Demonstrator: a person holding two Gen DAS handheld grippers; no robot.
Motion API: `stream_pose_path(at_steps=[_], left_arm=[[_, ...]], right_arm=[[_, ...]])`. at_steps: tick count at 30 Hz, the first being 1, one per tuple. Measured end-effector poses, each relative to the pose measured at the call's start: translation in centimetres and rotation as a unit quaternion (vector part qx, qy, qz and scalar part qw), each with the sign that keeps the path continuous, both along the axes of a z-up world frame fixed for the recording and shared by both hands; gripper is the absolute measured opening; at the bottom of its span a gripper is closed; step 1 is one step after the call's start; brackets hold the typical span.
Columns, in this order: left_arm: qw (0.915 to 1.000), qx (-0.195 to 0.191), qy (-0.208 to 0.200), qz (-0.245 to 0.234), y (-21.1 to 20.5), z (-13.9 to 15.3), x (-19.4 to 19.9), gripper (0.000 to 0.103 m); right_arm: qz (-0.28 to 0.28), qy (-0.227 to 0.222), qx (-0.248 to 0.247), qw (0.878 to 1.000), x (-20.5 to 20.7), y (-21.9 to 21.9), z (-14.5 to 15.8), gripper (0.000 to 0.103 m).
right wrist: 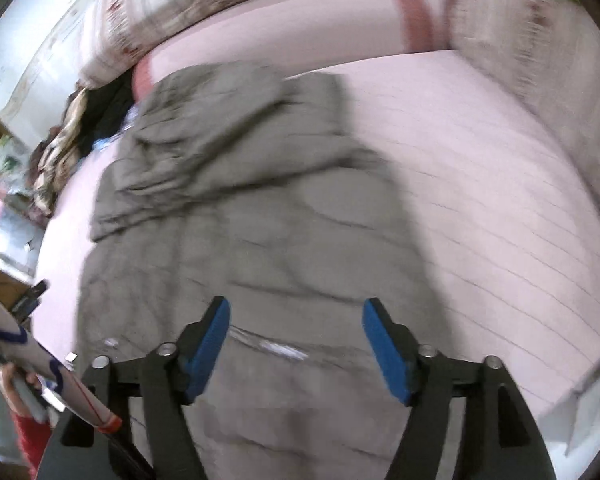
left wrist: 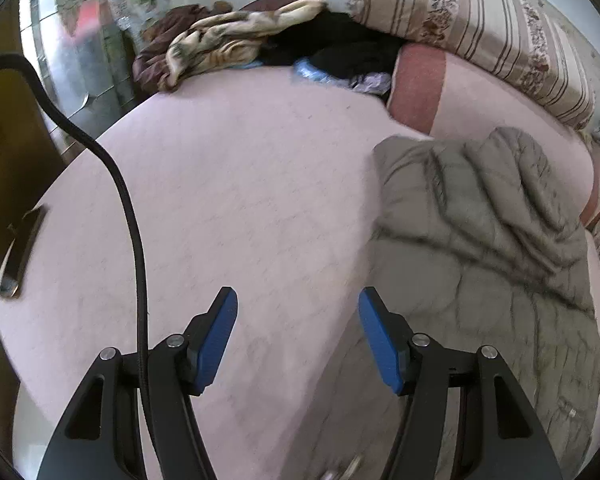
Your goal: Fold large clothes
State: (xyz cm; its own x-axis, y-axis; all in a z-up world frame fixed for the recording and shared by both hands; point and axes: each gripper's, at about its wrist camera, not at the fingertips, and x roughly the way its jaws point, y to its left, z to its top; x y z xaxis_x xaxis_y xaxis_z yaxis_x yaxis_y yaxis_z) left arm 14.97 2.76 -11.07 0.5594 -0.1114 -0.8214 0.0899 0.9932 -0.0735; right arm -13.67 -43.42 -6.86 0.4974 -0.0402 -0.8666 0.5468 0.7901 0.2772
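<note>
A grey quilted puffer jacket (left wrist: pixel 488 240) lies on a pink bed (left wrist: pixel 240 184), partly folded, with its hood or a sleeve bunched on top at the far end. In the right wrist view the jacket (right wrist: pixel 244 220) fills the middle of the blurred frame. My left gripper (left wrist: pixel 298 300) is open and empty above bare bedspread, just left of the jacket's edge. My right gripper (right wrist: pixel 296 312) is open and empty, right above the jacket's near part.
A heap of brown, cream and black clothes (left wrist: pixel 236 40) lies at the far side of the bed. Striped pillows (left wrist: pixel 480 28) line the far right. A black cable (left wrist: pixel 132 220) hangs across the left. A dark flat object (left wrist: pixel 22 248) lies at the bed's left edge.
</note>
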Motion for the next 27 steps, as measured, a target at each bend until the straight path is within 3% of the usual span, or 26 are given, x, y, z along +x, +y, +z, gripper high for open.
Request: stream_pose_path(at_steps=[5, 9, 11, 14, 16, 19, 24, 27], left_arm=[[0.9985, -0.008, 0.049, -0.024, 1.8, -2.0, -2.8, 0.062], [0.9923, -0.044, 0.103, -0.054, 2.2, -4.4, -4.0, 0.062], [0.9849, -0.081, 0.134, -0.075, 2.1, -5.7, -4.3, 0.062], [0.9663, -0.149, 0.188, -0.093, 2.2, -8.0, -4.6, 0.062], [0.9655, -0.158, 0.182, -0.099, 2.2, -8.0, -5.2, 0.062], [0.9520, -0.200, 0.199, -0.120, 2.4, -8.0, -6.5, 0.062], [0.9475, -0.218, 0.192, -0.133, 2.8, -8.0, -9.5, 0.062], [0.9368, -0.246, 0.203, -0.144, 3.1, -7.9, -10.9, 0.062]], right_arm=[[-0.069, 0.021, -0.004, 0.997, -6.8, -3.8, -2.4, 0.082], [-0.115, 0.008, 0.074, 0.991, -9.8, -6.1, -6.5, 0.082], [-0.121, -0.014, 0.124, 0.985, -10.4, -6.5, -8.4, 0.082], [-0.112, -0.046, 0.194, 0.974, -10.2, -6.3, -10.5, 0.082], [-0.112, -0.058, 0.209, 0.970, -10.0, -6.1, -11.3, 0.083], [-0.101, -0.068, 0.208, 0.971, -9.4, -5.4, -11.0, 0.084], [-0.067, -0.077, 0.237, 0.966, -9.3, -4.0, -11.4, 0.083], [-0.041, -0.073, 0.243, 0.966, -9.4, -2.4, -11.4, 0.083]])
